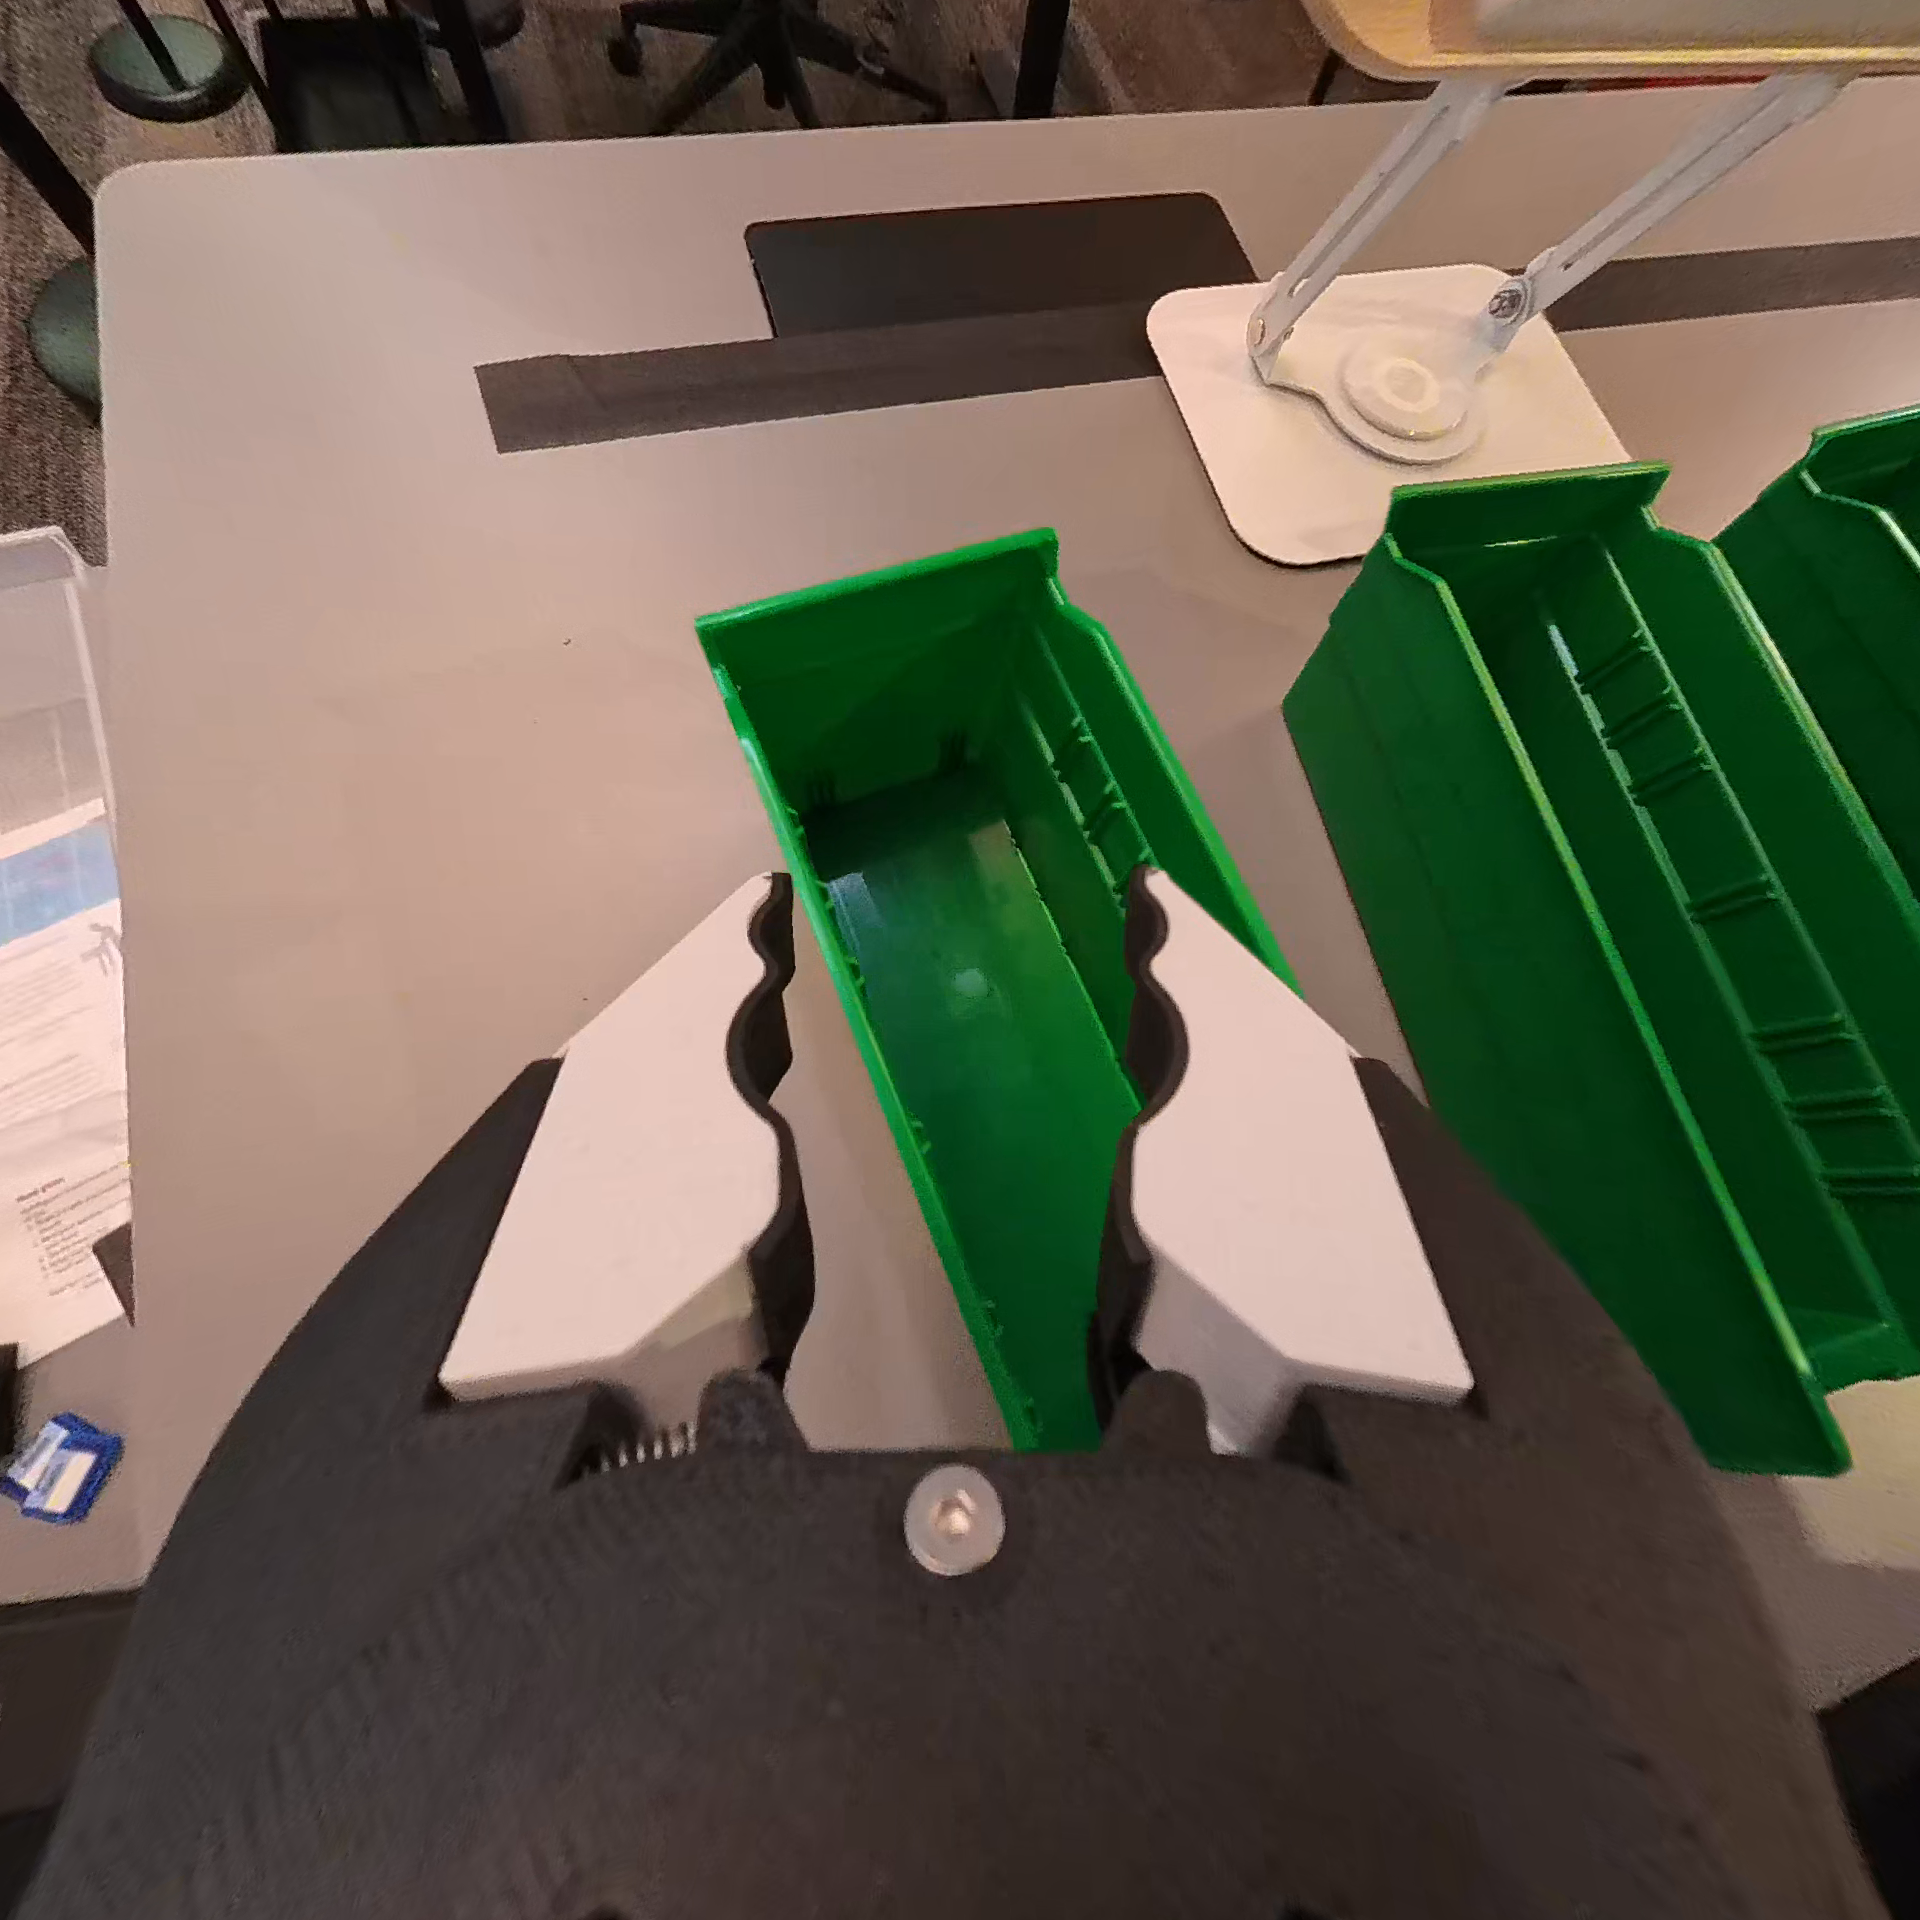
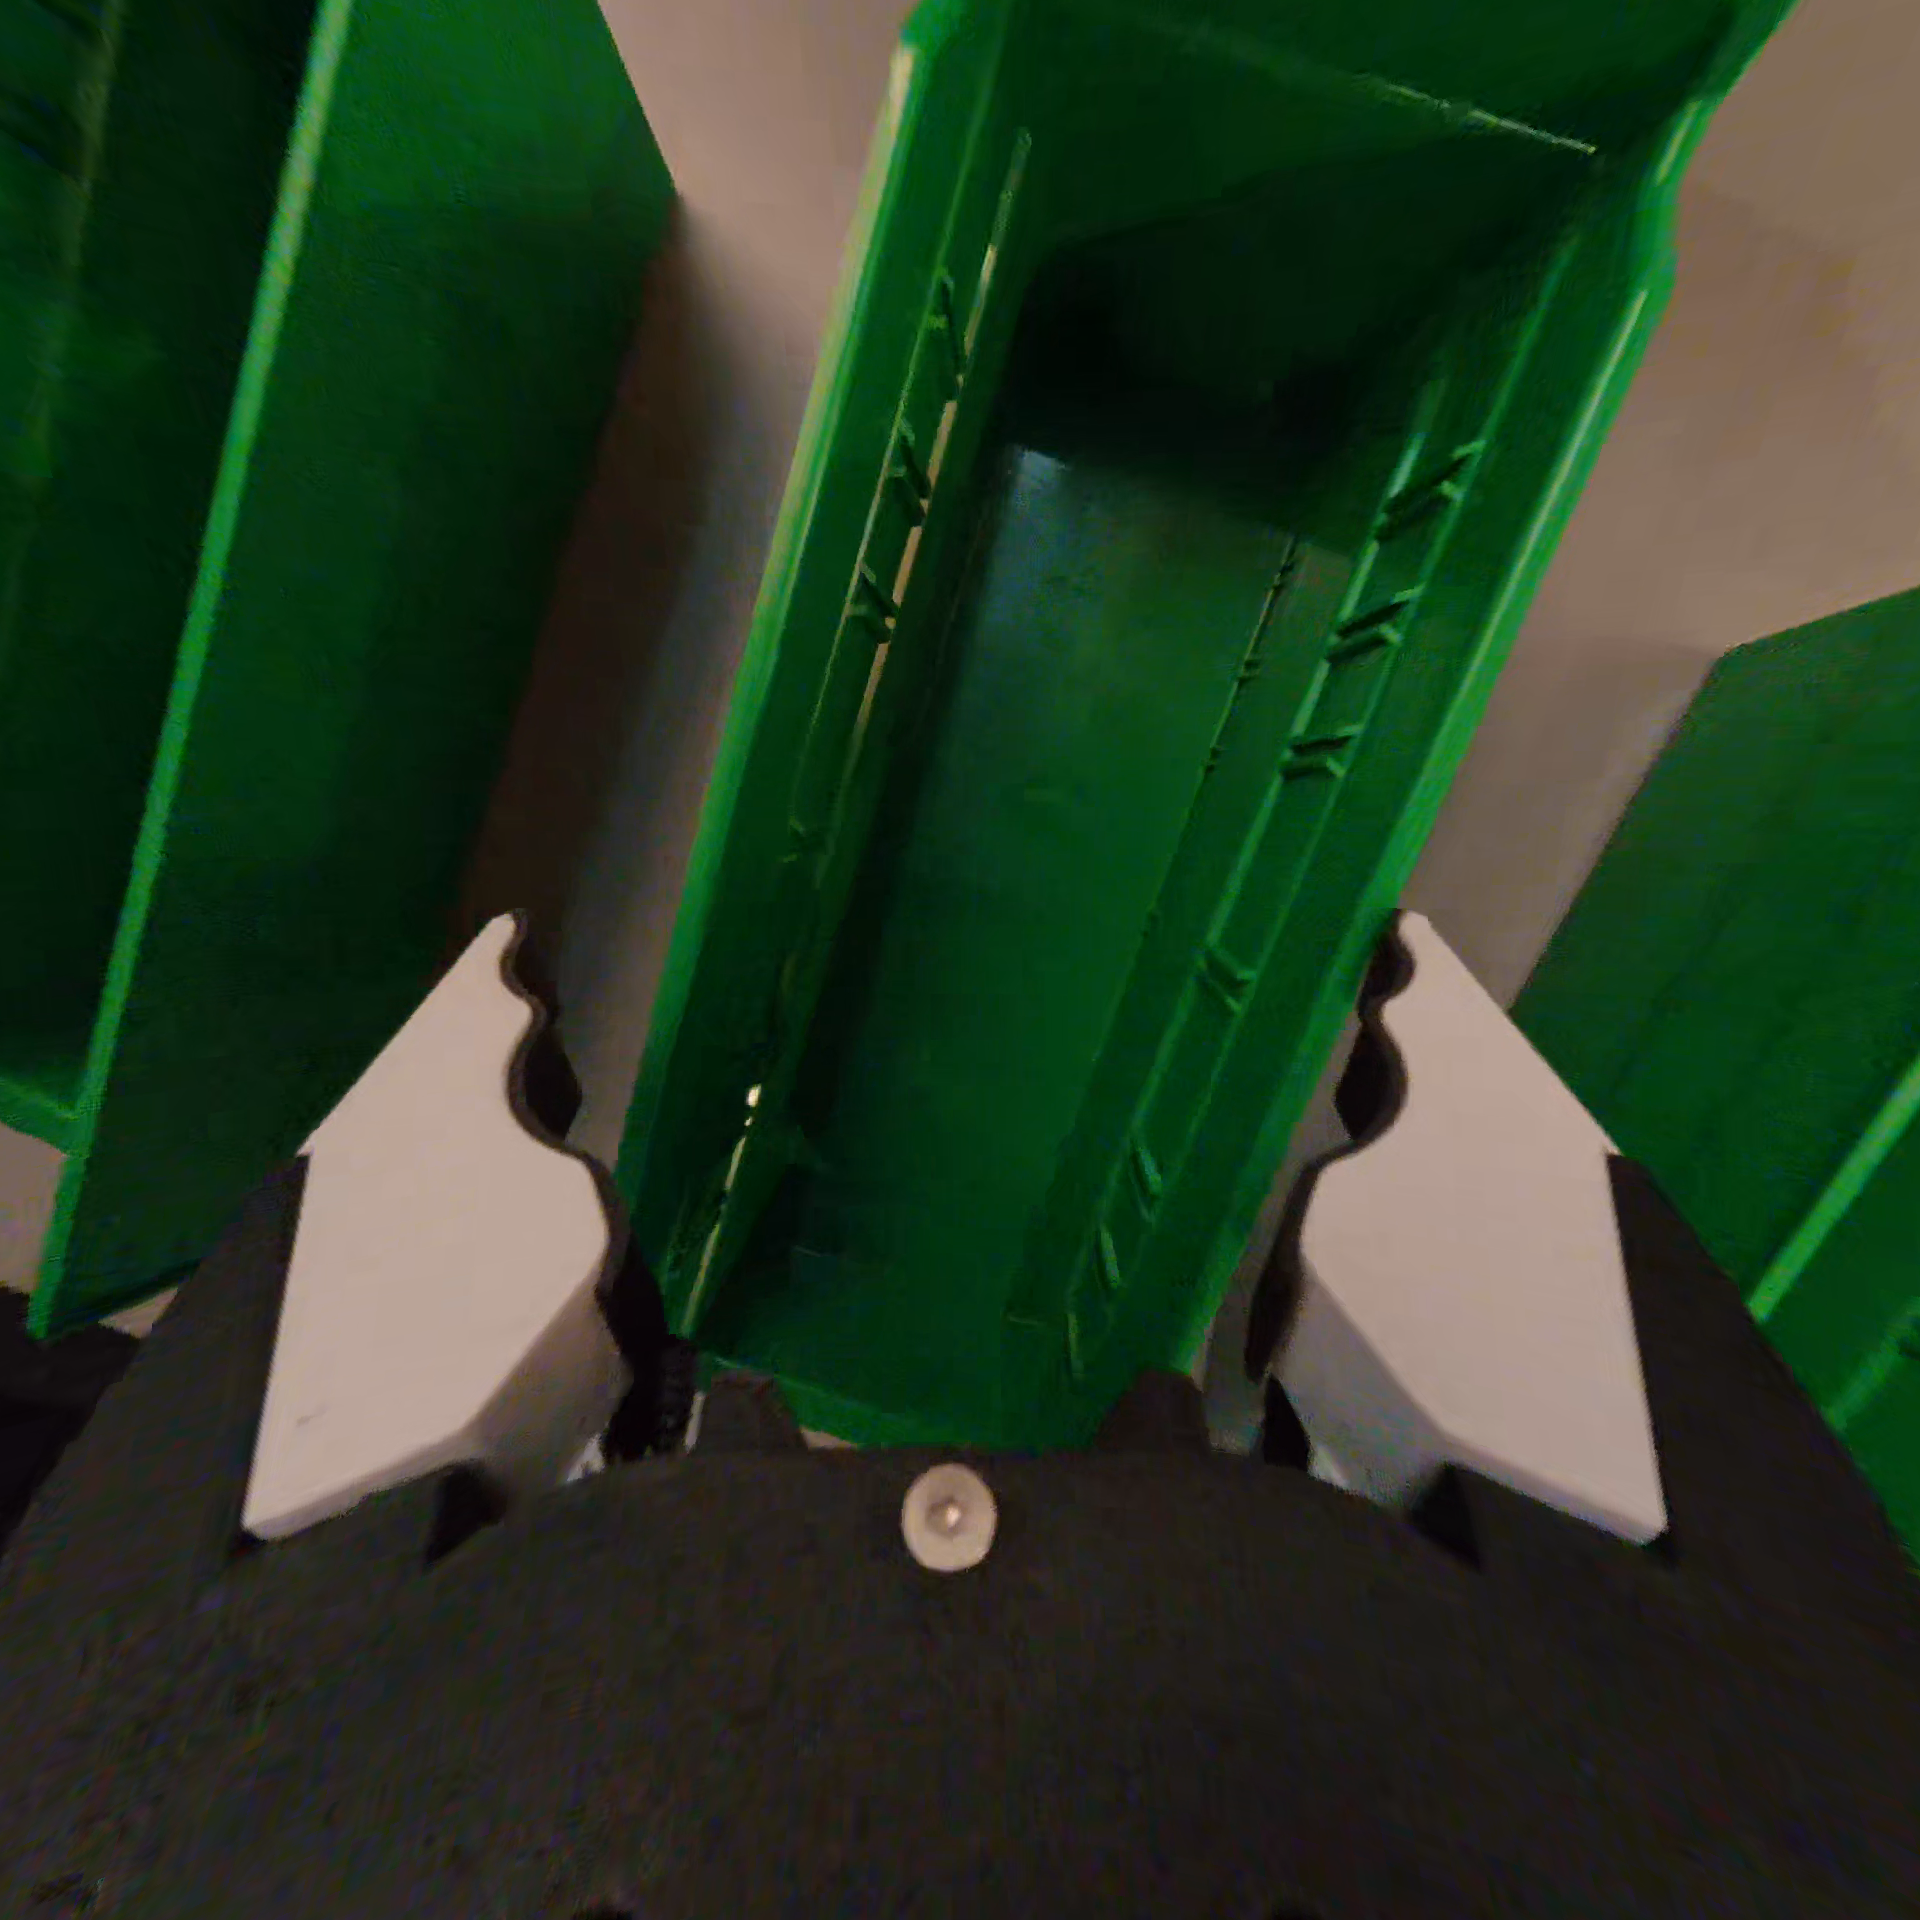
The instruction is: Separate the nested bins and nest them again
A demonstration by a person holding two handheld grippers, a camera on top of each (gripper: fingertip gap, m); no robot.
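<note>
The bins are green plastic, long and narrow, open on top, with a stepped ledge and short ribs along the inner side walls and a flanged rim at the far end. Each lies on the grey table (image 1: 416,623) with its long axis running away from the grippers, and all sit roughly side by side.

The left wrist view shows three: one bin (image 1: 935,831) between the left gripper (image 1: 956,883) fingers, leaning slightly to the left at its far end; a second bin (image 1: 1621,935) close on its right, not touching it; and the edge of a third bin (image 1: 1860,582) touching the second near its far end. The left gripper is spread wide; its right finger (image 1: 1247,1143) lies over the first bin's right wall, the left finger stands clear of the left wall.

The right wrist view, blurred, also shows three: a centre bin (image 2: 1091,831) between the fingers, a bin on the left (image 2: 364,623) and a bin on the right (image 2: 1766,987), each separated by bare table. The right gripper (image 2: 956,935) is wide too, straddling the centre bin's near end with both fingers outside its walls; contact cannot be made out.

Behind stand a white lamp base (image 1: 1382,416) and a black strip (image 1: 810,395); papers (image 1: 52,1039) lie at the left.
</note>
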